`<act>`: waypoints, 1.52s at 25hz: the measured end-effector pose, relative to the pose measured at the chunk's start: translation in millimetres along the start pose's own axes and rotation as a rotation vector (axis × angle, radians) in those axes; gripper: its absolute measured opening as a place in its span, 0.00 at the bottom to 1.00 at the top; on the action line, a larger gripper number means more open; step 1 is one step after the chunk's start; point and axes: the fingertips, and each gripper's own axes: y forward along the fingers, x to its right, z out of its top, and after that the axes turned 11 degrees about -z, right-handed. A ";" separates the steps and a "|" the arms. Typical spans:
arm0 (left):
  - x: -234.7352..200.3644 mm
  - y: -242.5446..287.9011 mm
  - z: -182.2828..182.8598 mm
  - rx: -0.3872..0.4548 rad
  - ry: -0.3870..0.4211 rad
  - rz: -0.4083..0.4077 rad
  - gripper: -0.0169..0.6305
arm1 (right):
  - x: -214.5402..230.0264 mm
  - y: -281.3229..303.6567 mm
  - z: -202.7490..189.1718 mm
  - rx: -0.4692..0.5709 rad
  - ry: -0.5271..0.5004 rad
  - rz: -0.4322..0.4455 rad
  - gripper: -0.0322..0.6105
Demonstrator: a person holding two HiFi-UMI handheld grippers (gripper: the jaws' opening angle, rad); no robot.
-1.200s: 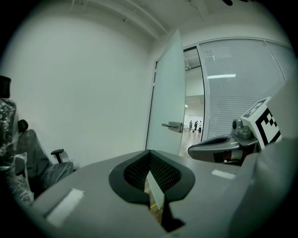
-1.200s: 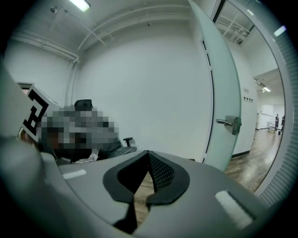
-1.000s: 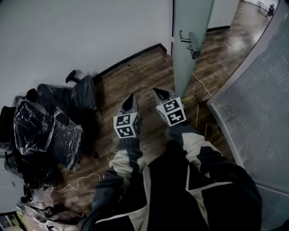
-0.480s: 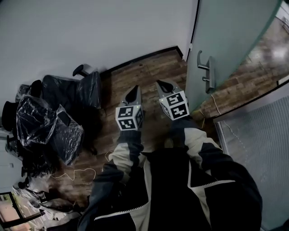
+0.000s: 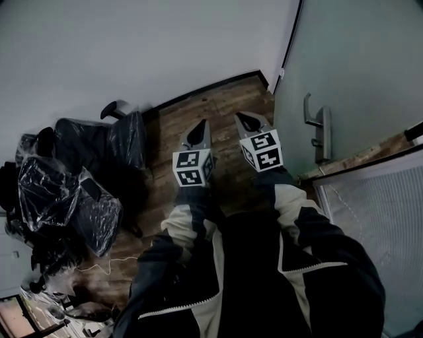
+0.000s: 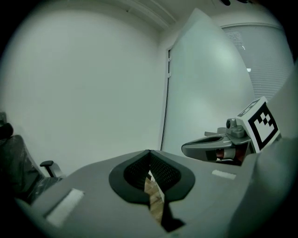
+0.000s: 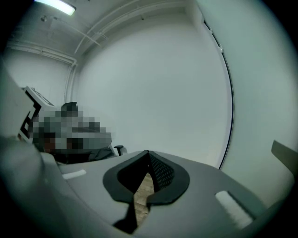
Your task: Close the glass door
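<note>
Looking down in the head view, the door [image 5: 357, 59] fills the upper right: frosted, pale grey-green glass that cannot be seen through. A metal handle [image 5: 316, 125] sits low on it, and a dark strip runs down its left edge to the floor [image 5: 198, 109] by the wall [image 5: 132, 46]. The right gripper [image 5: 239, 117] points at bare wood floor just left of the door and touches neither glass nor handle. The left gripper [image 5: 202, 123] is held close beside it, further from the door. Chairs [image 5: 79, 178] wrapped in clear plastic crowd the left side, well apart from the door, with a thin cable [image 5: 109, 264] lying near them. A ribbed panel [image 5: 377, 218] stands at the lower right, below the door's bottom edge. From the left gripper view, the left tongs are pressed together with nothing between them, only a sliver of floor showing below the tips. The door rises ahead to the right, and the right gripper lies between camera and glass. A chair armrest shows at the far left. From the right gripper view, the right tongs are likewise together and empty. The door curves up the right side behind its dark edge, plain wall lies ahead, and a ceiling light [image 7: 56, 5] glows at the top left.
</note>
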 end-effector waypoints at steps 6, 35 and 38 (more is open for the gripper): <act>-41.9 77.8 25.2 -0.004 0.064 -0.186 0.03 | 38.8 64.2 15.9 -0.028 0.044 -0.162 0.06; 208.1 148.3 -6.3 -0.191 0.228 -1.253 0.03 | 144.1 -168.1 -63.8 -0.139 0.371 -1.170 0.06; 212.6 141.5 -1.2 -0.179 0.234 -1.272 0.03 | 140.6 -169.0 -56.0 -0.149 0.339 -1.173 0.06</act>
